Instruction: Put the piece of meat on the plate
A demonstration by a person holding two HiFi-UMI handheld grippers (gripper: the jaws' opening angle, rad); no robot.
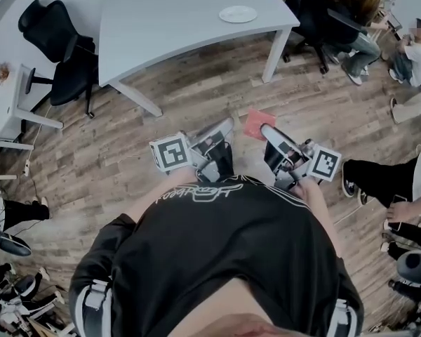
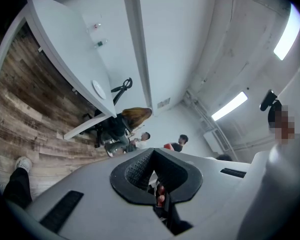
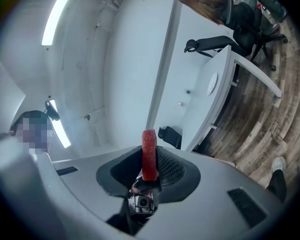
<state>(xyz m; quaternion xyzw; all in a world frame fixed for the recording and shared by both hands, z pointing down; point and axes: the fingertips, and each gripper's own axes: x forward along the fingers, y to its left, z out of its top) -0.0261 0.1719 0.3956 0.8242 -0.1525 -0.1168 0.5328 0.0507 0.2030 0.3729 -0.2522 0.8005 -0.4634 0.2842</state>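
The piece of meat (image 3: 149, 151) is clamped between the fingers of the right gripper (image 1: 269, 130) and seen edge-on, its length reaching out beyond the tips; the fingers of the left gripper (image 1: 217, 135) are brought together on nothing; the plate (image 1: 238, 14) lies well apart on the white tabletop (image 1: 168, 27), ahead of both grippers; it is judged that the meat must be carried forward to it.

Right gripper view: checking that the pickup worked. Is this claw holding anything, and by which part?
The right claw holds the piece of meat, a flat red slab, pinched edge-on by its near end; the rest sticks out beyond the claw.
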